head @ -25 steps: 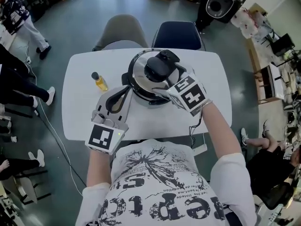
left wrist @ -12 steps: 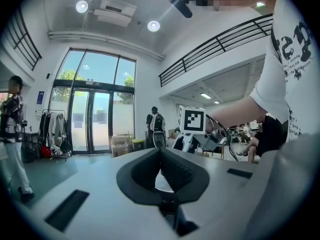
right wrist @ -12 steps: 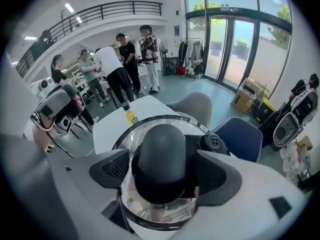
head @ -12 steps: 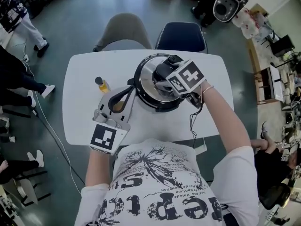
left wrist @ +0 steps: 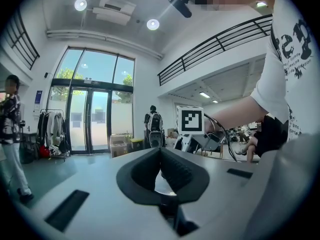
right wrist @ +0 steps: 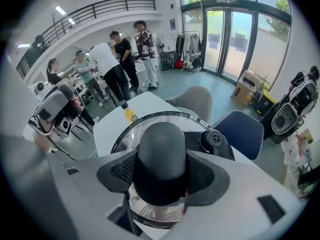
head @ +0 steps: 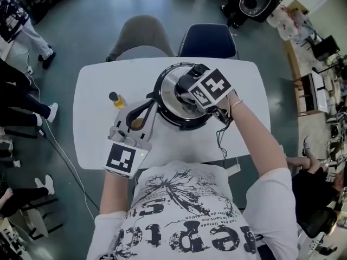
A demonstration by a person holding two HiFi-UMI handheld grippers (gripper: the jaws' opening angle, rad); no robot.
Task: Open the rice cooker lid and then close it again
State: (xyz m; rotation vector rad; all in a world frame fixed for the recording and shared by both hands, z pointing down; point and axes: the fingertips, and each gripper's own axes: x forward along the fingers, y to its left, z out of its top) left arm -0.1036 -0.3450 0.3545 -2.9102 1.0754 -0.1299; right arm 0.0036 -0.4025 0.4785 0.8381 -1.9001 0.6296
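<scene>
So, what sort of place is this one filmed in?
Probably a large open lab or workshop hall, not a kitchen: tall glass entrance doors, a railed mezzanine overhead, and the rice cooker sitting on a white table among standing people.

A white table (head: 97,107) with rounded corners carries 2 things. A round cooker (head: 169,88) with a shiny lid sits near the middle, toward the far edge. A small bottle (head: 116,99) of yellow liquid stands upright left of it, apart.
</scene>
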